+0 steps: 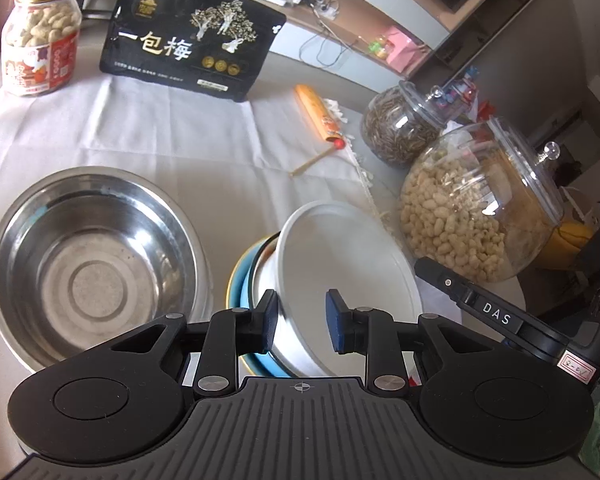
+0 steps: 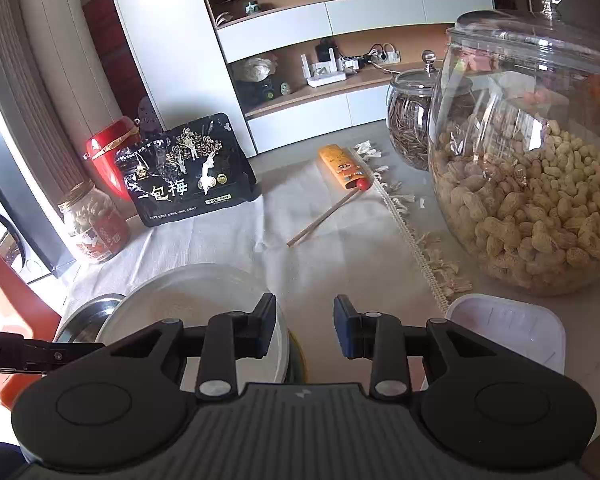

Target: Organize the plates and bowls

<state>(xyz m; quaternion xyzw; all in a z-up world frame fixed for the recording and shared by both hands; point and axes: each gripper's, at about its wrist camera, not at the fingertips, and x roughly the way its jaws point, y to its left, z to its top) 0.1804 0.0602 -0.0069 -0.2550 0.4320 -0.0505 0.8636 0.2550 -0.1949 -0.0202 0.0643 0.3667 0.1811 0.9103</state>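
Tablecloth (image 1: 180,136) | white bowl (image 1: 340,264) half-hidden | left gripper (image 1: 302,320), right gripper (image 2: 304,326) spread, empty

three jars (image 1: 472,204), two steel bowls (image 1: 96,264), one white bowl (image 1: 352,264), one black pouch (image 1: 188,44), one white tub (image 2: 508,328)

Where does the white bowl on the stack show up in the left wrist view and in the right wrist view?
Left wrist: white bowl at lower centre, tilted on the stack, between the left gripper's fingers.
Right wrist: white bowl at lower left, behind that gripper's left finger.
Shared landmark: black snack bag standing at the table's far side.
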